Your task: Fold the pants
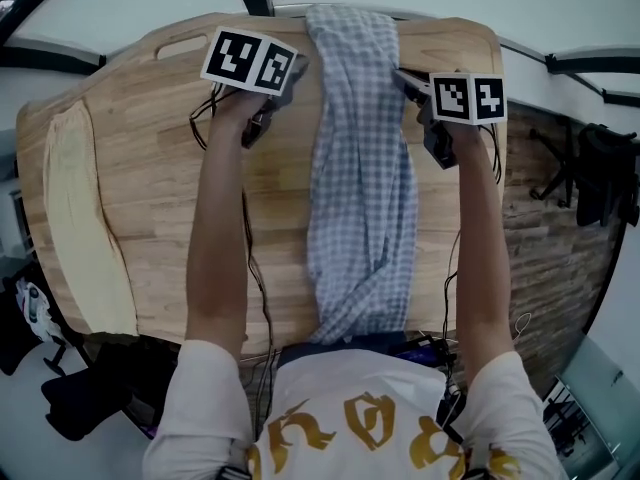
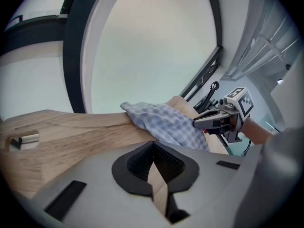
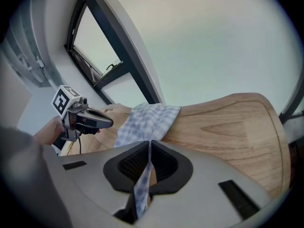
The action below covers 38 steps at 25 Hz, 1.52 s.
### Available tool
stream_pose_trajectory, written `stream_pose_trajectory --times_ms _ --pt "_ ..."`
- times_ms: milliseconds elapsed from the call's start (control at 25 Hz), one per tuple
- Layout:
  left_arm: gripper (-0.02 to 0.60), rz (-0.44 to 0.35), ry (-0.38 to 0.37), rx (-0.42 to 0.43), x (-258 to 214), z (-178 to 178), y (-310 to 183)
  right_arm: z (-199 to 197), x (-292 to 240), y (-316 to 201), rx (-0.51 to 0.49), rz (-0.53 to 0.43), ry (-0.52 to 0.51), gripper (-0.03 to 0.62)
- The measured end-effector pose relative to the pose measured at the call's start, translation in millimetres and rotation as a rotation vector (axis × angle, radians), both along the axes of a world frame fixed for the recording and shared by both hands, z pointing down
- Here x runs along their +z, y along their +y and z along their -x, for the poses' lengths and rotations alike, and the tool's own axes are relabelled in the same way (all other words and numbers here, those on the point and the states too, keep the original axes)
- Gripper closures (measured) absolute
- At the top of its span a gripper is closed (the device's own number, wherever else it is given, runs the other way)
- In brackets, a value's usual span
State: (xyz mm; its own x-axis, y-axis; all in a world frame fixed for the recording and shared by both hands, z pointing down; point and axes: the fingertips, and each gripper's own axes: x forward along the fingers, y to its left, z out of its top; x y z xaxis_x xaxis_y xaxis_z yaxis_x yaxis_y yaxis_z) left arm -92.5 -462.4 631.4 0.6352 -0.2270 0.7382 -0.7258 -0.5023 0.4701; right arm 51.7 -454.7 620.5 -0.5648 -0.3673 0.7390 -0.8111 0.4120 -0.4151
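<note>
So far the pants (image 1: 360, 168) look to have been doubled lengthwise only. They're laid out as one long narrow strip down the middle of the wooden table (image 1: 150, 138), from the far edge to the near edge, where the end spills over a bit. The crosswise folds are probably all left to do, so maybe a third done at a guess. The fabric is a thin blue-and-white check, rumpled and ridged along its length, not smoothed flat. The far end is flanked by both tongs. The right gripper (image 3: 148, 167) is clamped on a sliver of the checked cloth at that far corner, while the left gripper (image 2: 153, 163) is closed with nothing caught, only bare wood seen past its pads, just beside the cloth's edge.
</note>
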Motion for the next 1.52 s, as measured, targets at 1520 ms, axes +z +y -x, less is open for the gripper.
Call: stream_pose_trajectory --times_ms 1520 --pt "0.354 -0.187 -0.208 -0.1 -93 -45 348 -36 -118 325 0.014 -0.276 -0.022 0.447"
